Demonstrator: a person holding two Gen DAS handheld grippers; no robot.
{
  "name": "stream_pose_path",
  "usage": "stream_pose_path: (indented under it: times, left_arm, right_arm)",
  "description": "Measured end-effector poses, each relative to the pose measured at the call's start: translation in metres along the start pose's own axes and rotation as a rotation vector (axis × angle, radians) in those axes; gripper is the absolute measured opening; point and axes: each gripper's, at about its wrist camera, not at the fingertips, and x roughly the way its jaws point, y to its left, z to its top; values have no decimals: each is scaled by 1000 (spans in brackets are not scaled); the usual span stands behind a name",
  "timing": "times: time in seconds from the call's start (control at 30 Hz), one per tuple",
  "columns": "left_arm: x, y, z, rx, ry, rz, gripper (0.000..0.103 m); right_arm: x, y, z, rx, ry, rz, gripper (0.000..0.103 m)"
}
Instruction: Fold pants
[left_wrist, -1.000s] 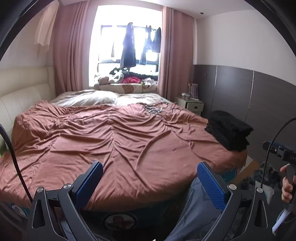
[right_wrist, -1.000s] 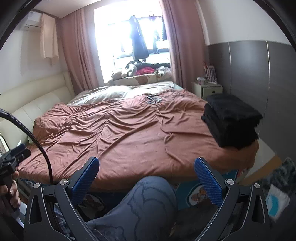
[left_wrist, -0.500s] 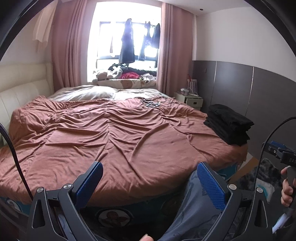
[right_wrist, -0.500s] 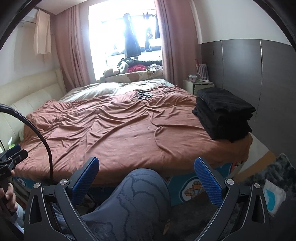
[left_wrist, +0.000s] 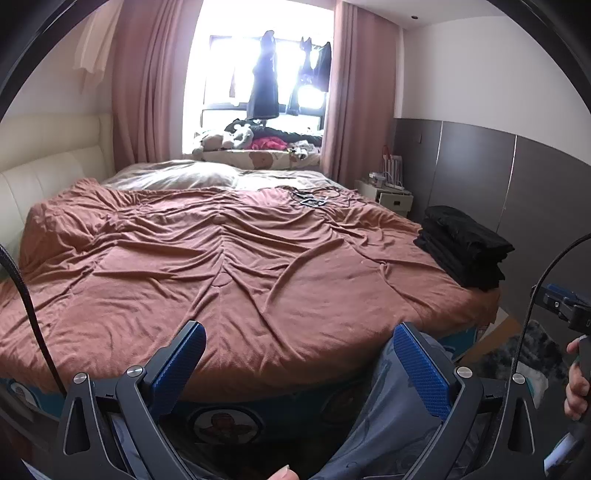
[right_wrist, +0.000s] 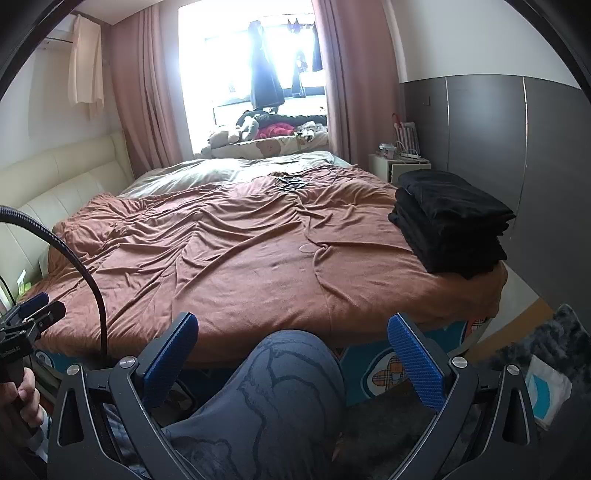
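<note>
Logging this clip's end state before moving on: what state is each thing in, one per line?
left gripper: open, holding nothing, short of the bed
right gripper: open, holding nothing
black pants stack: folded, piled at the bed's right edge
brown bedspread: spread out, wrinkled
curtains: drawn open
cables: loose tangle on the bedspread's far end

A wide bed under a rumpled rust-brown cloth cover (left_wrist: 240, 266) fills the middle; a stack of folded black garments (right_wrist: 448, 221) sits on its right near corner; a tangle of thin dark cables (left_wrist: 314, 197) lies far back on the cover; a small pale bedside cabinet (right_wrist: 400, 168) stands right of the bed, behind the stack; a person's knee in grey patterned fabric (right_wrist: 280, 398) is before the bed's foot.
</note>
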Motion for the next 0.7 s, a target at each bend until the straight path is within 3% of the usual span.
stream_pose_path:
  times: [0.7]
  left_arm:
    - [-9, 6, 2, -27, -17, -5, 103]
  right_arm:
    - [-1, 3, 2, -14, 6, -3, 103]
